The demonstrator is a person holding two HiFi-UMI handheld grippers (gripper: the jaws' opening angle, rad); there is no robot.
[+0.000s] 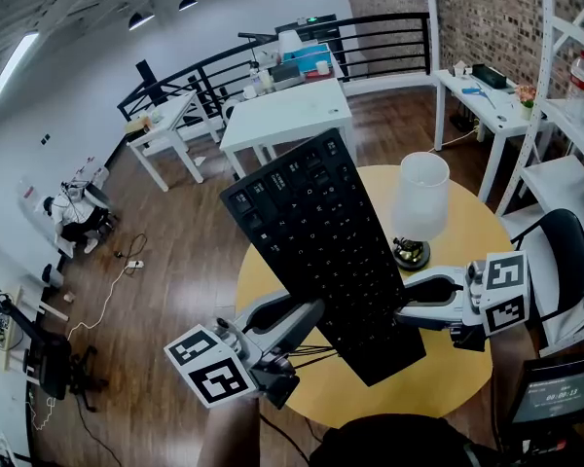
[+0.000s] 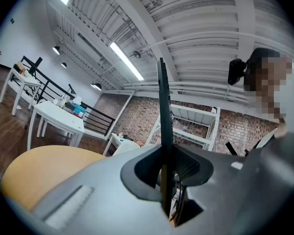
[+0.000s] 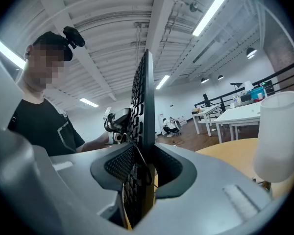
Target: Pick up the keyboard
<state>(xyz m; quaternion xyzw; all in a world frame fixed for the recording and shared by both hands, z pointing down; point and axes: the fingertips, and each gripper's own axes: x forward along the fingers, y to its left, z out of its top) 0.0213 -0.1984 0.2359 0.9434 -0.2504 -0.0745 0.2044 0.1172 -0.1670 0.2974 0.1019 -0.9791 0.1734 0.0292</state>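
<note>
Left gripper (image 1: 311, 317) and right gripper (image 1: 409, 311) are clamping the raised keyboard (image 1: 316, 251) between their fingers (image 1: 433, 288); even, level lifting should prevent twisting.

The keyboard (image 1: 316, 246) was held over the round desk (image 1: 467, 251), its far end reaching past the desk's rear rim. It was gripped from both sides near the end closest to the person: the left tongs (image 1: 307, 321) were clamped on its left edge and the right tongs (image 1: 409, 305) on its right edge. A lamp (image 1: 420, 202) was set on the desk just right of the keyboard. A chair (image 1: 565, 251) was placed right of the desk, and a second desk (image 1: 287, 115) was seen behind it.
</note>
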